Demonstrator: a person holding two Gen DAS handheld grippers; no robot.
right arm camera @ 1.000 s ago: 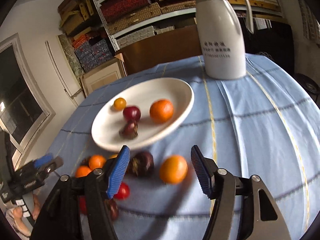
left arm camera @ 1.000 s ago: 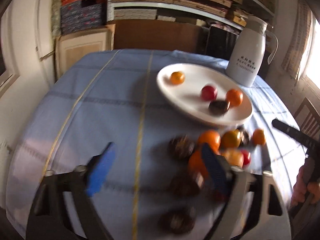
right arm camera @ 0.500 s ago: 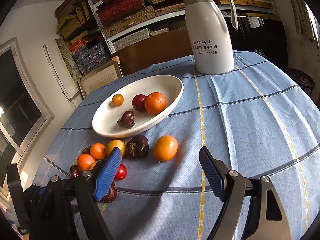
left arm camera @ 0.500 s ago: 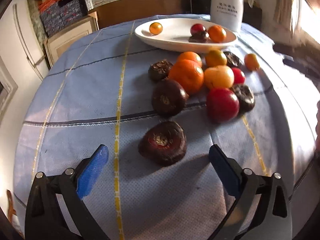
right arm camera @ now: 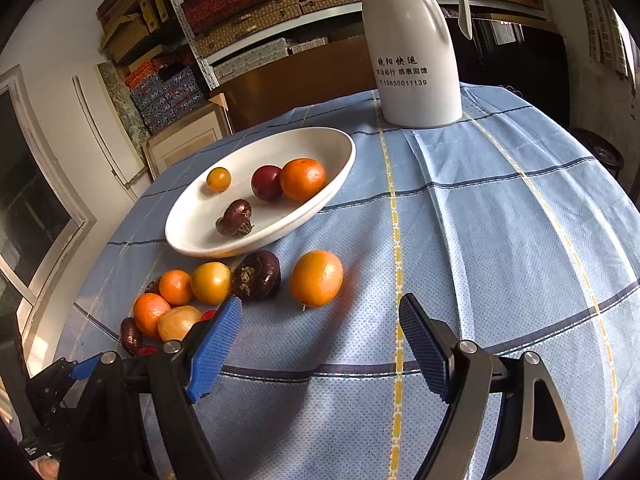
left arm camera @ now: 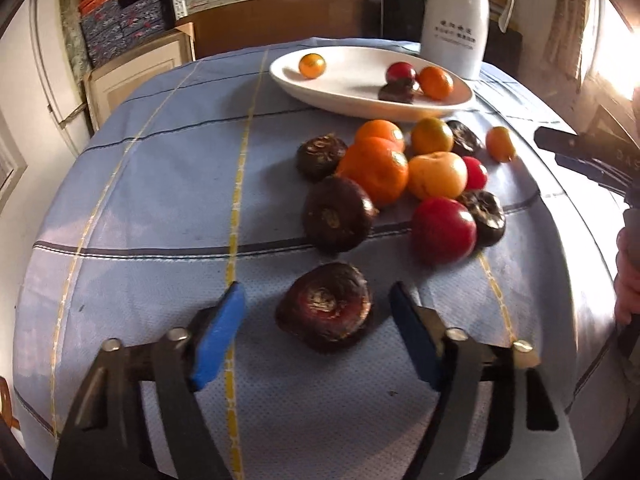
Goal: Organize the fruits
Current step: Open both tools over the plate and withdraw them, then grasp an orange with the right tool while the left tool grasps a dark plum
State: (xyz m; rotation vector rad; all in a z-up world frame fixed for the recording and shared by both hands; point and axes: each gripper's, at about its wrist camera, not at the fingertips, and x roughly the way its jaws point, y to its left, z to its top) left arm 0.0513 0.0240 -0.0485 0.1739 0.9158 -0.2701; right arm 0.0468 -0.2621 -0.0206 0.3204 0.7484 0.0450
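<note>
A white oval plate (left arm camera: 352, 98) (right arm camera: 192, 236) holds several fruits at the back of the blue cloth. A pile of oranges, red fruits and dark brown fruits (left arm camera: 396, 176) lies in front of it. My left gripper (left arm camera: 318, 320) is open, its blue pads on either side of a dark brown fruit (left arm camera: 326, 308) without touching it. My right gripper (right arm camera: 320, 328) is open and empty, just short of a lone orange (right arm camera: 316, 278) and beside a dark fruit (right arm camera: 257, 275).
A white thermos jug (right arm camera: 414, 48) (left arm camera: 456, 16) stands behind the plate. The table has a blue checked cloth (right arm camera: 500, 220). The right gripper shows at the right edge of the left wrist view (left arm camera: 588, 156). Shelves and boxes stand behind the table.
My left gripper has moved forward so the near dark fruit lies between its pads, and its jaws have narrowed. My right gripper has edged forward toward the lone orange.
</note>
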